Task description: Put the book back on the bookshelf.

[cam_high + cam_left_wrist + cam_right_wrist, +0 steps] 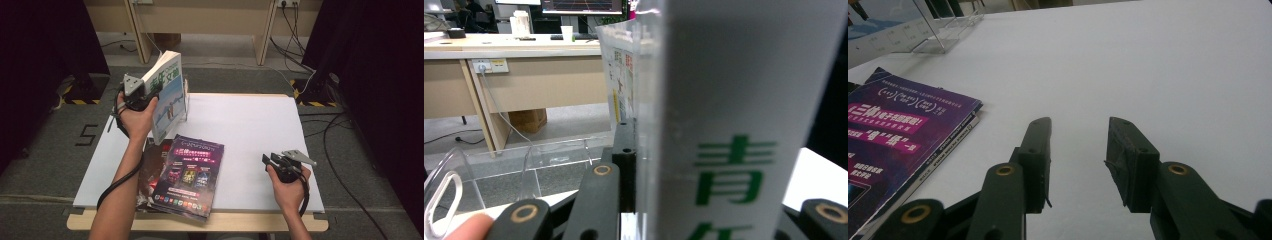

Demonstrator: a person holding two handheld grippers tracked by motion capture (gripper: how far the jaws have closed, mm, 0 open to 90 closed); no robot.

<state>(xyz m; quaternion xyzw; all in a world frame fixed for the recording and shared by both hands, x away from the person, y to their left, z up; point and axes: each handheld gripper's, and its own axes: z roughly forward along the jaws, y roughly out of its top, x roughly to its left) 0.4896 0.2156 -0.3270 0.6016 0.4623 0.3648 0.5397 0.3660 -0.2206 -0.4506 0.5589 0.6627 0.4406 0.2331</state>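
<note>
My left gripper (152, 96) is shut on a thick book (167, 95) with a white and blue cover and green characters, held upright above the table's back left. In the left gripper view the book's white spine (734, 125) stands between the jaws, right above a clear acrylic stand (524, 170). That stand (186, 102) sits just behind the book in the high view. A purple magazine (192, 170) tops a stack of magazines at the table's front left. My right gripper (268, 160) rests open on the white table (250, 130) at the front right, with nothing between its fingers (1037, 155).
The purple magazine's corner (923, 125) lies left of my right gripper. The acrylic stand (948, 35) is far back left in that view. Beyond the table are wooden desk legs (137, 35), floor cables (330, 125) and black curtains on both sides.
</note>
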